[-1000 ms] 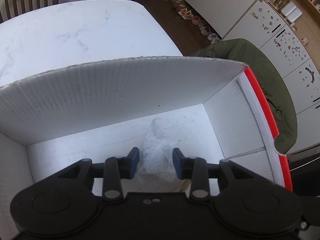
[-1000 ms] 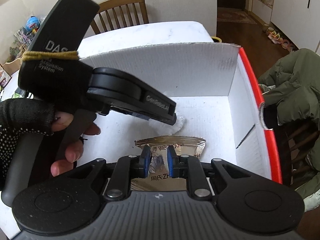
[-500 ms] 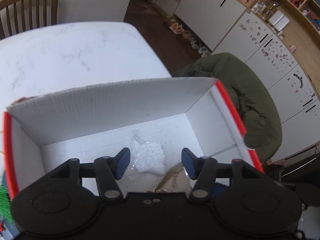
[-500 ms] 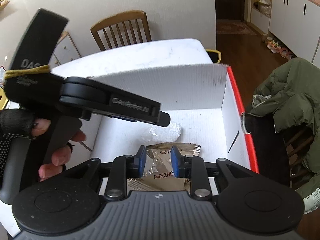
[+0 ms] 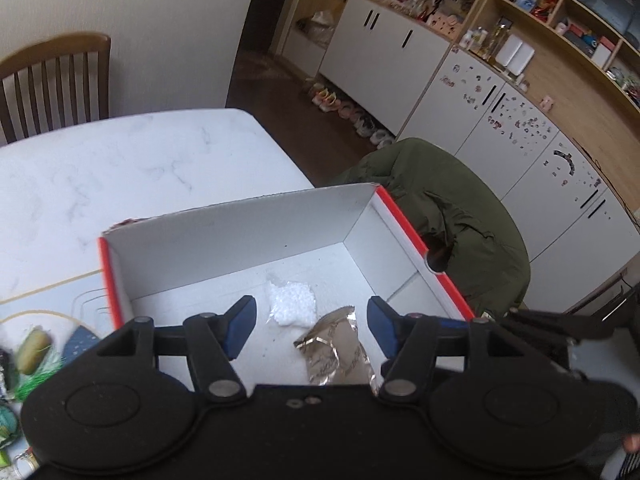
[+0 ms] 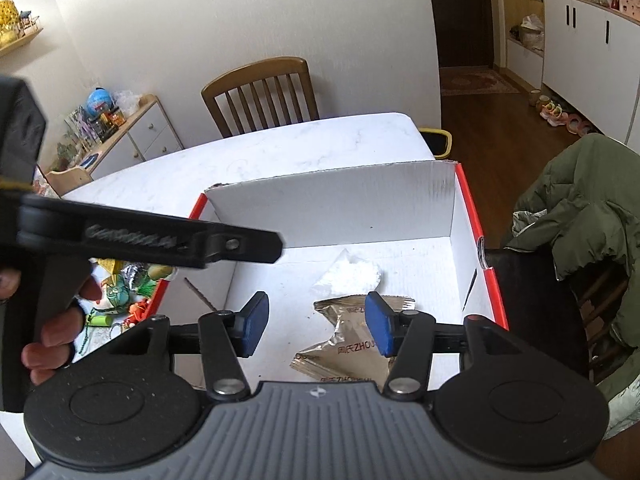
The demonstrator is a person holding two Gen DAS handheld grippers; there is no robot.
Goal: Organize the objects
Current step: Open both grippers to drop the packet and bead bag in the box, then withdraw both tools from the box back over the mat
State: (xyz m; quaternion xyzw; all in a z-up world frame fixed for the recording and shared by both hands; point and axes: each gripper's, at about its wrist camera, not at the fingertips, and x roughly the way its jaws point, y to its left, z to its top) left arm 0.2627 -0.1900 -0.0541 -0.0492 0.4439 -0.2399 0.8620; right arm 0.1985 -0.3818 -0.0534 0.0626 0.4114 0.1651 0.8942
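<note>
A white cardboard box [image 5: 224, 248] [image 6: 332, 208] with red outer sides stands on the marble table. On its floor lie a clear bag of white pellets [image 5: 291, 308] [image 6: 352, 274] and a crumpled gold foil packet [image 5: 336, 350] [image 6: 352, 344]. My left gripper [image 5: 311, 326] hangs open above the box, empty. My right gripper [image 6: 316, 322] is also open and empty, raised over the foil packet. The left gripper's body [image 6: 152, 240] crosses the right wrist view at left, held by a hand.
Small loose items [image 5: 28, 356] [image 6: 128, 292] lie on a mat left of the box. A green jacket [image 5: 452, 208] [image 6: 588, 200] hangs over a chair on the right. A wooden chair [image 6: 260, 92] stands behind the table [image 5: 120, 168]. Cabinets line the far wall.
Both grippers let go of their items, opened wide and rose out of the box. The pellet bag and foil packet now lie on the box floor.
</note>
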